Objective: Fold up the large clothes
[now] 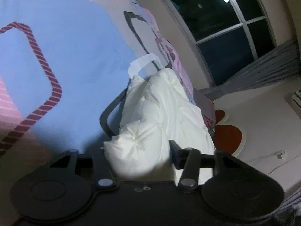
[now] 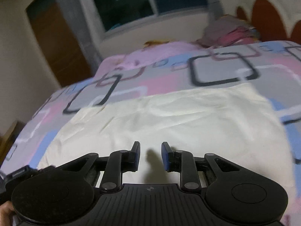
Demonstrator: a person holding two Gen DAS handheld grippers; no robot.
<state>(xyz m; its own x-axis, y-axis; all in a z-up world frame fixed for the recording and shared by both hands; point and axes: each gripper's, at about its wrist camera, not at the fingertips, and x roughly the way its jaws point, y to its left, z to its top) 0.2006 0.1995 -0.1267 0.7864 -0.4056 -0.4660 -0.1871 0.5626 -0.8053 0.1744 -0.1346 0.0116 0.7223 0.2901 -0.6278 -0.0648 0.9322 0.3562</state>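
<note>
A white garment (image 2: 169,120) lies spread flat across the patterned bedcover (image 2: 169,75) in the right wrist view. My right gripper (image 2: 150,147) hovers just above its near part, jaws a little apart with nothing between them, only their shadow on the cloth. In the left wrist view a bunched fold of the white garment (image 1: 150,113) fills the gap of my left gripper (image 1: 139,150). The right fingertip (image 1: 175,148) presses against the fold, while the cloth hides the left one. The rest of the garment trails away over the blue and pink bedcover (image 1: 65,56).
A dark window (image 2: 131,3) with a grey curtain (image 2: 75,24) stands behind the bed, and a brown door (image 2: 52,43) is at the left. A pile of folded clothes (image 2: 231,32) lies near the red-brown headboard (image 2: 267,15). A hand (image 2: 5,212) shows at the lower left.
</note>
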